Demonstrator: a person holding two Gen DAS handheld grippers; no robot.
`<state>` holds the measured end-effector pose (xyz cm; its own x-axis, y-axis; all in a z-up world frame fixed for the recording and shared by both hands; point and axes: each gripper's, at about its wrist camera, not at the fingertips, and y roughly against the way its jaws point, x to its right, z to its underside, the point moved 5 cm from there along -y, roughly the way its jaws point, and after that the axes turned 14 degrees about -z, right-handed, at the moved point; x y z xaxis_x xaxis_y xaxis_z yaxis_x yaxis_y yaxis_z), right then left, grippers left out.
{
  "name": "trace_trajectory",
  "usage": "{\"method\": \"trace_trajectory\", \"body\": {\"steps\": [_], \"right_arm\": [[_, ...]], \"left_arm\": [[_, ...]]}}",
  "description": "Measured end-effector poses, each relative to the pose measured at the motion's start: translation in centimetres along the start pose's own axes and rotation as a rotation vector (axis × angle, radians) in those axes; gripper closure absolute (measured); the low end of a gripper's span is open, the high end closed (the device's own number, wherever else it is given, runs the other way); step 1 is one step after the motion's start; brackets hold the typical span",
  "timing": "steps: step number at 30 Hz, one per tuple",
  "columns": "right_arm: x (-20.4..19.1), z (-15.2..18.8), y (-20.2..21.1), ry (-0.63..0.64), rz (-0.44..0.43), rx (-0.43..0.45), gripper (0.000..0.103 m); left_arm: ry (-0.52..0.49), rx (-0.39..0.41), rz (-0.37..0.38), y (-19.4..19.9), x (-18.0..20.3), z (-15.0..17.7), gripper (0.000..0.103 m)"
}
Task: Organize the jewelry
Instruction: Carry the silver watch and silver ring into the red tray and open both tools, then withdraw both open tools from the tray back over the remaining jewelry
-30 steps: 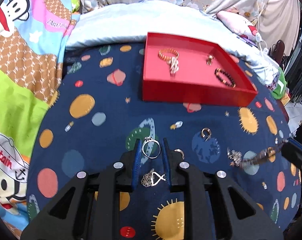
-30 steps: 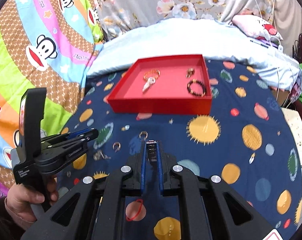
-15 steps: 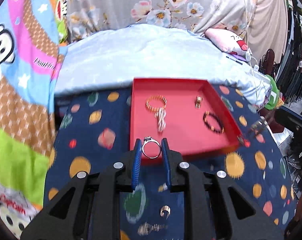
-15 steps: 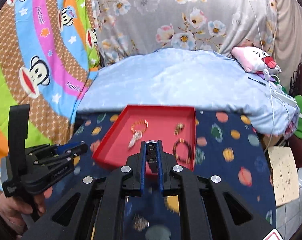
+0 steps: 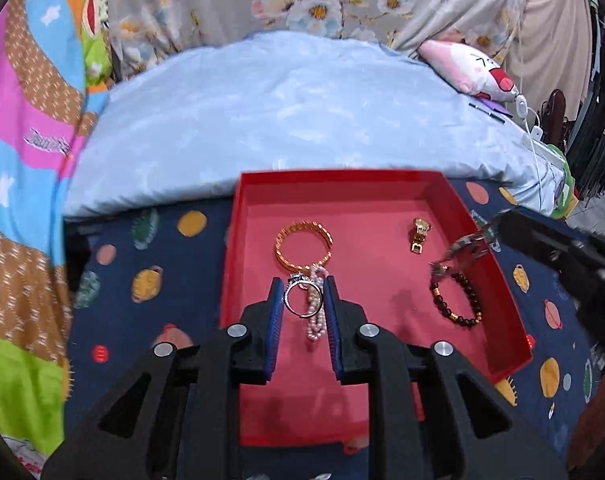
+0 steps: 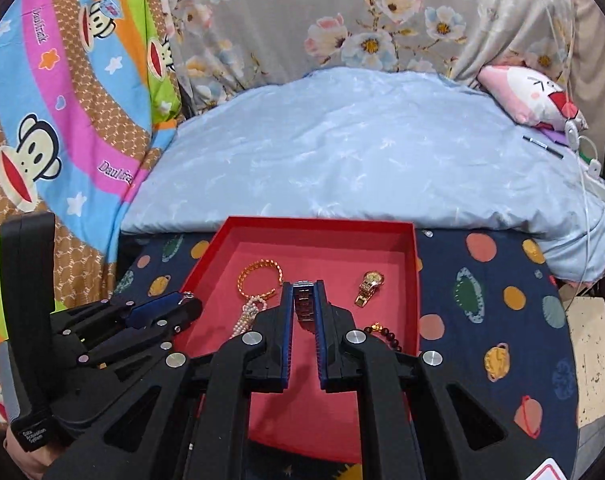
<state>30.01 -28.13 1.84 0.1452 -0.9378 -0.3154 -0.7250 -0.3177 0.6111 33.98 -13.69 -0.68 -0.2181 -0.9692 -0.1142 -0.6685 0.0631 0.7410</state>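
1. Count: one red tray (image 5: 478,236), two grippers. Inside the tray: one gold bangle (image 5: 303,249), one pearl strand (image 5: 315,320), one dark bead bracelet (image 5: 456,300), one gold watch (image 5: 419,235).
2. Left gripper (image 5: 303,298) pinches one silver ring (image 5: 300,299) between its blue fingers (image 5: 276,312). The ring stands face-on to the camera, its stone at the top left, held over the tray floor.
3. The bangle lies just ahead of the left gripper; the pearl strand runs lengthwise under it, from the bangle back toward the camera.
4. Right gripper (image 6: 303,300) pinches a steel link band (image 6: 303,304), long axis along the fingers, one end poking out past the tips. It hangs over the tray.
5. Ahead-right of the right gripper lies the watch; the bead bracelet is close to its right finger, partly hidden.
6. The tray sits on a navy planet-print cover (image 6: 482,304) on a bed.
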Motion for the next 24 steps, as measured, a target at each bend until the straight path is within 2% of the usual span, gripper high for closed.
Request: {"method": "trace_trajectory", "body": {"steps": [6, 14, 15, 17, 18, 19, 22, 24], "right_arm": [[1.0, 1.2, -3.9, -0.024, -0.013, -0.067, 0.094], [1.7, 1.3, -6.4, -0.006, -0.005, -0.091, 0.093], [1.8, 1.2, -6.1, -0.004, 0.005, -0.074, 0.089], [2.1, 1.1, -5.5, -0.014, 0.012, -0.056, 0.083], [2.2, 1.1, -5.1, -0.021, 0.014, -0.047, 0.081], [2.3, 1.1, -4.5, -0.023, 0.017, -0.038, 0.081], [2.2, 1.4, -2.1, -0.023, 0.039, -0.010, 0.077], [2.0, 1.9, -0.1, -0.015, 0.056, 0.009, 0.071]], "left_arm": [[-0.017, -0.045, 0.006, -2.8, 1.6, 0.6, 0.084], [-0.032, -0.074, 0.015, -4.1, 2.6, 1.6, 0.083], [-0.034, -0.074, 0.015, -4.1, 2.8, 1.7, 0.080], [-0.031, -0.074, -0.002, -4.1, 2.8, 1.8, 0.060], [-0.019, -0.066, -0.022, -3.9, 2.5, 1.8, 0.046], [-0.008, -0.052, -0.034, -3.5, 2.3, 1.7, 0.043], [0.015, -0.027, -0.033, -2.1, 1.5, 1.3, 0.041], [0.029, -0.007, -0.039, -0.7, 0.6, 1.2, 0.037]]}}
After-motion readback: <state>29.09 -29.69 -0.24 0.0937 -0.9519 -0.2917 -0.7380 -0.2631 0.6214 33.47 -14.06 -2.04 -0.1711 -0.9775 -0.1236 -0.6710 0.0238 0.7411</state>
